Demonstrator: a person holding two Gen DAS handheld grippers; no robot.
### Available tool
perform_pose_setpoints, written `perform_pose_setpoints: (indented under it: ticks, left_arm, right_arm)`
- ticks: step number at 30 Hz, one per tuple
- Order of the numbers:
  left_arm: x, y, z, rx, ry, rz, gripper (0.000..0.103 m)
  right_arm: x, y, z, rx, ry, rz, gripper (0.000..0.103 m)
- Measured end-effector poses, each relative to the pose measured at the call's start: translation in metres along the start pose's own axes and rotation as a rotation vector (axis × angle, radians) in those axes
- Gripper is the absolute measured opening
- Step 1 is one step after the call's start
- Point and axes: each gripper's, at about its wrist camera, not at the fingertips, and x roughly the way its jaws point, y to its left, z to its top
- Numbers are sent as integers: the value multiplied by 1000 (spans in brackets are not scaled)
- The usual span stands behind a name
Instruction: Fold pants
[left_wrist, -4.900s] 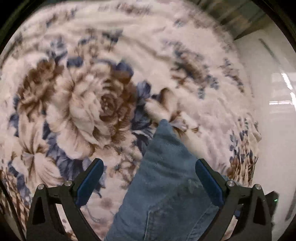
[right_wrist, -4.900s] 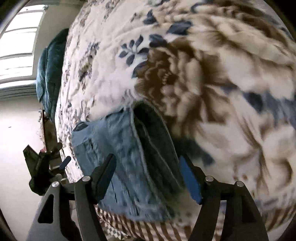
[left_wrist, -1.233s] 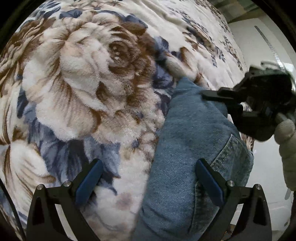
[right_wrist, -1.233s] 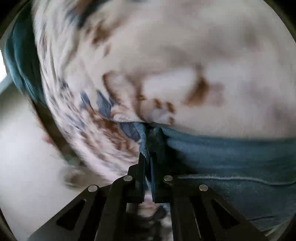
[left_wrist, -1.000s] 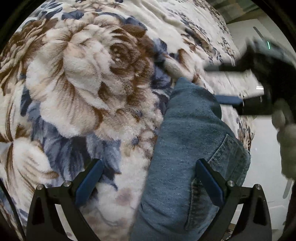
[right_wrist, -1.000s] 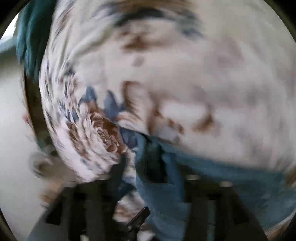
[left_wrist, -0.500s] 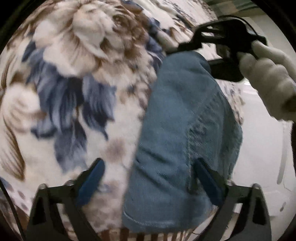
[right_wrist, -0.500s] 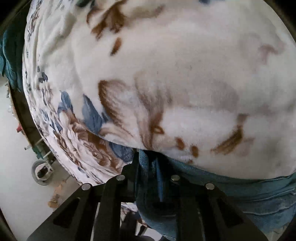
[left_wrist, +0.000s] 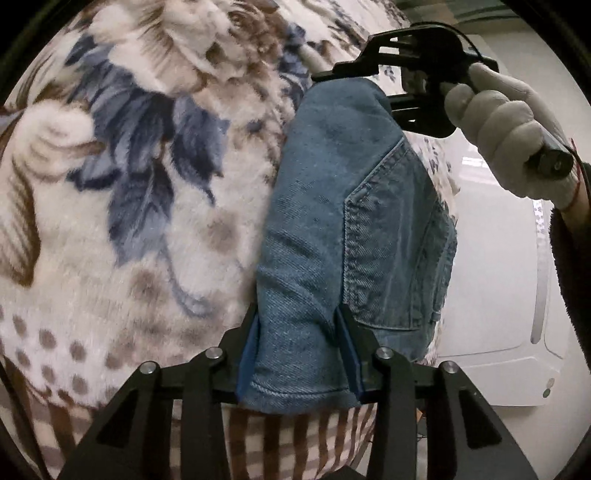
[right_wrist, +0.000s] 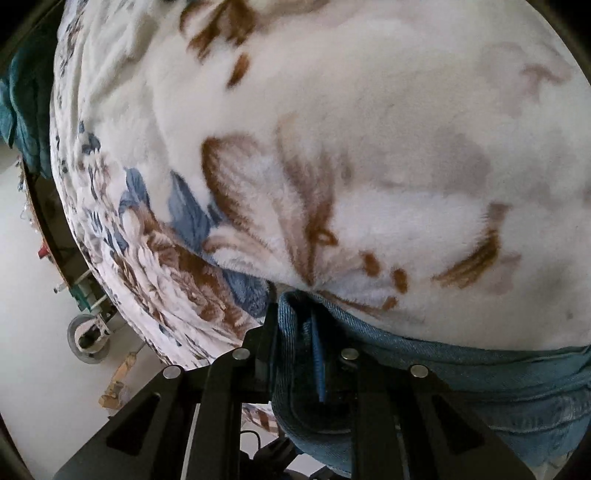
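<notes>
Blue denim pants (left_wrist: 332, 206) lie in a folded bundle near the edge of a floral fleece blanket (left_wrist: 129, 166). A back pocket shows on top. My left gripper (left_wrist: 299, 343) is shut on the near end of the pants. My right gripper (right_wrist: 295, 354) is shut on the far end of the pants (right_wrist: 461, 369); it also shows in the left wrist view (left_wrist: 369, 74), held by a white-gloved hand (left_wrist: 498, 122).
The blanket (right_wrist: 369, 129) covers the bed, with a brown striped border (left_wrist: 288, 435) at its near edge. White floor (left_wrist: 491, 258) lies to the right. A teal cloth (right_wrist: 26, 99) and a wheeled stand (right_wrist: 86, 332) sit off the bed's left side.
My left gripper has closed on the near end of the pants; it was open half a second ago. The right gripper stays shut on the far end.
</notes>
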Motion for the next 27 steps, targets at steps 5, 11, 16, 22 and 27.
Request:
perform_pose_setpoints:
  ticks: [5,11,16,22,27]
  left_arm:
    - [-8,-10,28,-68,18,81,42]
    - [-30,-38,64,-40,-149,119,101]
    - [-2,-52,81,58,-135,133,102]
    - [55,-54,102,72,7,134,102]
    - [59,-33,101,26,71,40,103]
  right_arm:
    - [-33,21,-22,-211,-21,-26,57]
    - [-126,-39,-122,-371,-359,-118,95]
    - [-120,-158,-174,-271,-440,-158,98]
    - [-65,-239,-170,-183,-324,135,99]
    - [-56,-241,-155,-254,-285,302,103]
